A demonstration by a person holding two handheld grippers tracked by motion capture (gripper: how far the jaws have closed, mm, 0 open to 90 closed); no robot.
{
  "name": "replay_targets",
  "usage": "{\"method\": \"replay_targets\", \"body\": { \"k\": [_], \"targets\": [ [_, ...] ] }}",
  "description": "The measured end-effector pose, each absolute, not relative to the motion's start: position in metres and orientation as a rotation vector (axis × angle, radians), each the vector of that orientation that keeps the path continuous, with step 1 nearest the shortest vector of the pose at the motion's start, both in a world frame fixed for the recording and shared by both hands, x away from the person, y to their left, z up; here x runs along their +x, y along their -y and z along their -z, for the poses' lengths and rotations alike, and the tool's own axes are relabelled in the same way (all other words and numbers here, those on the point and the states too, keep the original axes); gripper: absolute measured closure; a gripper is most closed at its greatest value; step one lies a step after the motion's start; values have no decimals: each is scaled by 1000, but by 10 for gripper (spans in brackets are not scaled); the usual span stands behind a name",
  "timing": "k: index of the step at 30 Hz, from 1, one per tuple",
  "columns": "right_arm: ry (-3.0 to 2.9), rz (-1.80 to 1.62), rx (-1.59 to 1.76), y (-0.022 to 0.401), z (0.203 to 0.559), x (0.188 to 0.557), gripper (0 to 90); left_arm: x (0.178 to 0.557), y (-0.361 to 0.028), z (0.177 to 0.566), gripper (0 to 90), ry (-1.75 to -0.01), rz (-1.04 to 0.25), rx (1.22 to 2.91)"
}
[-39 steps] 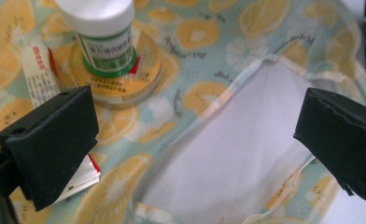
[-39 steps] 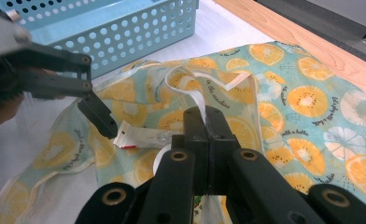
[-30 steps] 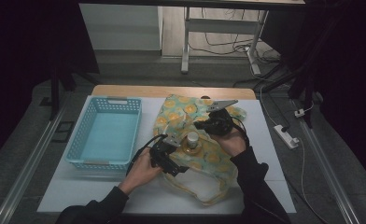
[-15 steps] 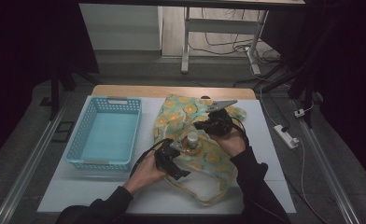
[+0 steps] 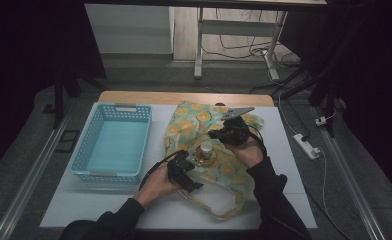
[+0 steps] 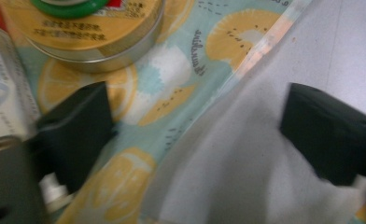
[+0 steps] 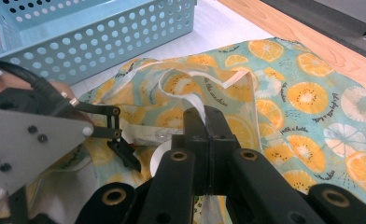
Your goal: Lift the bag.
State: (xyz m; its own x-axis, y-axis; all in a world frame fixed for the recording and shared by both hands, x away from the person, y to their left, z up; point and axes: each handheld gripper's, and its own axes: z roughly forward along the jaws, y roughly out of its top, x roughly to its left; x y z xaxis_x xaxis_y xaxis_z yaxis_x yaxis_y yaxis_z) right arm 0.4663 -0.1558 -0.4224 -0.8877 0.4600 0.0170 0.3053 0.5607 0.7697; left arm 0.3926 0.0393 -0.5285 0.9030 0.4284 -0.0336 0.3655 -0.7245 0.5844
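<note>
white table | right gripper pinching bag strap | left gripper agape

The high view looked forward and down from above the person's side of the table, far enough back to take in the whole top and the floor beyond. The left gripper view sat very close over the fruit-print cloth, aimed down between its own spread jaws, with a round tin just ahead of the left jaw. The right gripper view faced across the same cloth from low down, over its own closed jaws, toward the blue basket beyond them. All three views shared that cloth; the high and right gripper views shared the basket.
</note>
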Motion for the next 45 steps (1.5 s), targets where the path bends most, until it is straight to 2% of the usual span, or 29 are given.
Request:
{"method": "replay_targets", "body": {
  "k": [10, 13, 15, 21, 30, 45],
  "targets": [
    [-2605, -1234, 646, 156, 422, 466, 891, 398, -43, 525, 718, -634, -114, 2431],
    [-2604, -1235, 647, 156, 422, 466, 892, 401, -44, 525, 839, -674, -76, 2410],
    [-2606, -1234, 650, 157, 422, 466, 892, 400, -43, 525, 886, -692, -79, 2409],
    [-2613, -1234, 650, 158, 423, 467, 892, 397, -39, 522, 895, -741, -114, 2418],
    [-2608, -1242, 653, 160, 421, 468, 892, 394, -44, 512, 896, -723, -152, 2385],
    [-2608, -1259, 641, 161, 410, 465, 892, 388, -45, 489, 897, -677, -86, 2339]
  ]
}}
